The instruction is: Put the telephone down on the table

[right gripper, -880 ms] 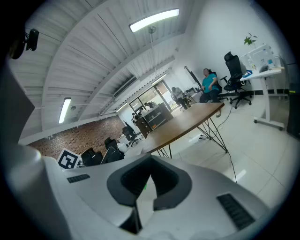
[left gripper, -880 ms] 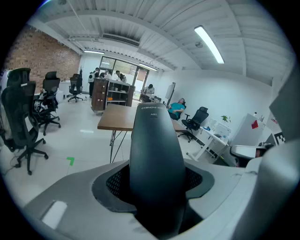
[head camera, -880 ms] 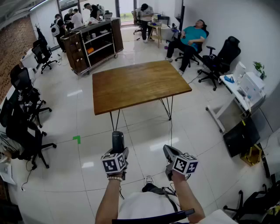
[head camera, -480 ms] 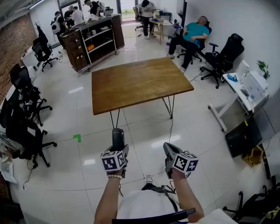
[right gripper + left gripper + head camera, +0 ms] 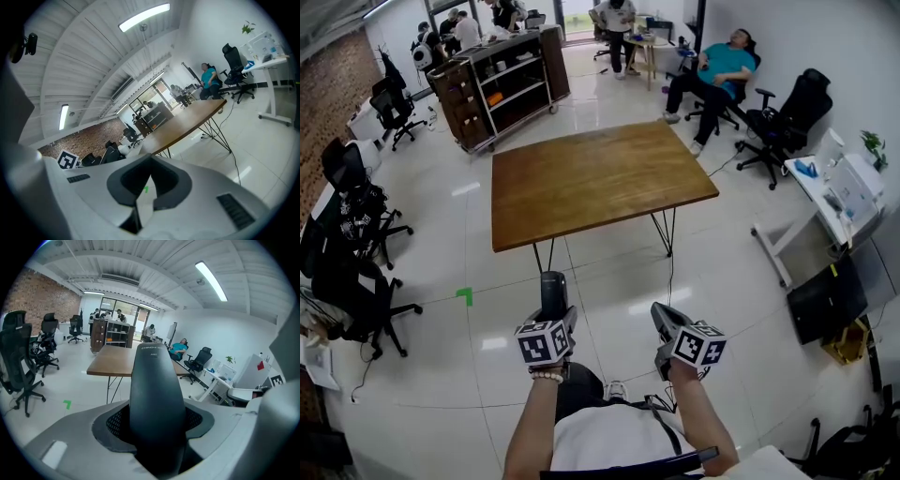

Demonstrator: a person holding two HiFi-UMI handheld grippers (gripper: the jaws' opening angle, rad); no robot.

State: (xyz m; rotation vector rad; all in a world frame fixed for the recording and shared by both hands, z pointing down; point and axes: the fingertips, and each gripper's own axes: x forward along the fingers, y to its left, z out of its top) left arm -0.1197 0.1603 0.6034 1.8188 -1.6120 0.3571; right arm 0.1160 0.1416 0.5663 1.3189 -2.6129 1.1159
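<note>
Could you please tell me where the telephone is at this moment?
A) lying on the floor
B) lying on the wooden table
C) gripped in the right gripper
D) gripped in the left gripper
D: the dark telephone is clamped between the jaws of the left gripper, while the table stands some way ahead and the right gripper is shut on nothing.

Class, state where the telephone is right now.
In the head view the telephone is low, left of centre, clamped in the left hand-held gripper, over the floor short of the wooden table.
</note>
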